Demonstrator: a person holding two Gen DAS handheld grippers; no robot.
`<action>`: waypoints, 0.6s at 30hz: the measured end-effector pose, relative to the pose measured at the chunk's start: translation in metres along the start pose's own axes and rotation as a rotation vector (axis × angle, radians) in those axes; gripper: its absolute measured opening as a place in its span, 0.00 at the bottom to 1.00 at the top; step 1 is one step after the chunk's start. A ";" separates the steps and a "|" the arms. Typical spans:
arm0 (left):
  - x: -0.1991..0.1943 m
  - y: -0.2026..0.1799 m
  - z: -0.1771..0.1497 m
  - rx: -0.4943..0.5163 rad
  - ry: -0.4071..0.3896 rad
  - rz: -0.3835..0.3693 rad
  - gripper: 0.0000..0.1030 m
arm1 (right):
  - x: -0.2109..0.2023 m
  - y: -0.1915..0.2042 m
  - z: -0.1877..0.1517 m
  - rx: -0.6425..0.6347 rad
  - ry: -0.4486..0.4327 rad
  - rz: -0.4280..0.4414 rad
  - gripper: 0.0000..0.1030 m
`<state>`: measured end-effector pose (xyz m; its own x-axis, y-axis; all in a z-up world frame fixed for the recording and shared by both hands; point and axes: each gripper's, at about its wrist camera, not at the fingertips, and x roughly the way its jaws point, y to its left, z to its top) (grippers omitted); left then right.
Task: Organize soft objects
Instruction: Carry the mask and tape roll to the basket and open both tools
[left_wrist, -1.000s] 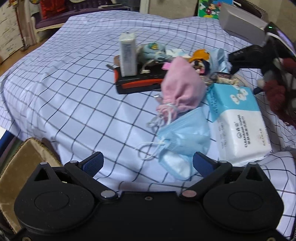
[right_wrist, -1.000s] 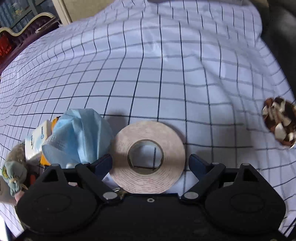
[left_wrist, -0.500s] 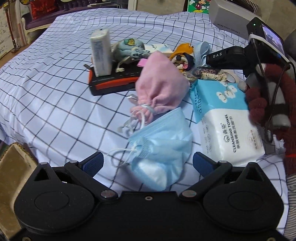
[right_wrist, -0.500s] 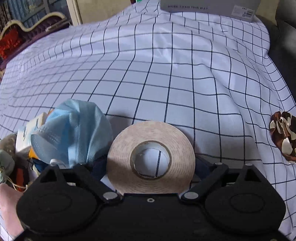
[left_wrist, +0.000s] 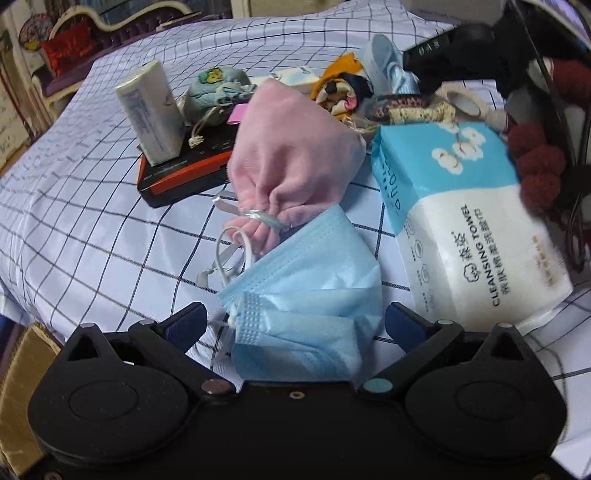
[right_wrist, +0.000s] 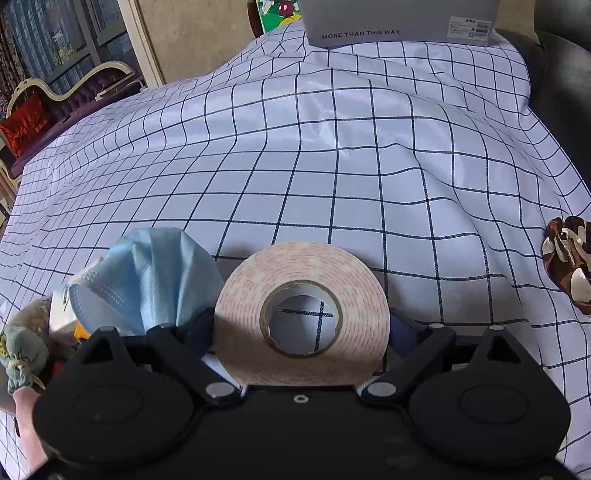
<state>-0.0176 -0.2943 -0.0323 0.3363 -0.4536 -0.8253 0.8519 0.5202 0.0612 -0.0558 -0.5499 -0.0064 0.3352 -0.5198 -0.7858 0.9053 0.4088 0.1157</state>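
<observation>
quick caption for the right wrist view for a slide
Right hand-held gripper closed on a tape roll above the checked sheet, blue mask beside it.

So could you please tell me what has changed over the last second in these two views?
The left gripper has advanced until its open fingers straddle the pale blue pleated face mask. The right gripper has closed on the beige roll of tape and tilted up from the checked cloth. The pink drawstring pouch stayed put.

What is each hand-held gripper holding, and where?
Right hand-held gripper clamps the tape roll by its outer rim. Left hand-held gripper holds nothing, open around the face mask.
</observation>
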 end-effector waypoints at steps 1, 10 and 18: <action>0.001 -0.002 -0.001 0.012 0.002 0.008 0.96 | -0.001 0.000 -0.002 0.001 -0.002 -0.002 0.91; -0.002 0.012 0.004 -0.069 -0.019 -0.063 0.57 | -0.008 0.005 -0.007 0.007 -0.043 -0.017 0.91; -0.045 0.074 -0.004 -0.252 -0.096 -0.046 0.56 | -0.031 0.001 -0.009 0.082 -0.206 -0.020 0.91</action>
<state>0.0287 -0.2329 0.0069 0.3463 -0.5418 -0.7659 0.7444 0.6555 -0.1271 -0.0681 -0.5269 0.0120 0.3557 -0.6729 -0.6486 0.9276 0.3387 0.1573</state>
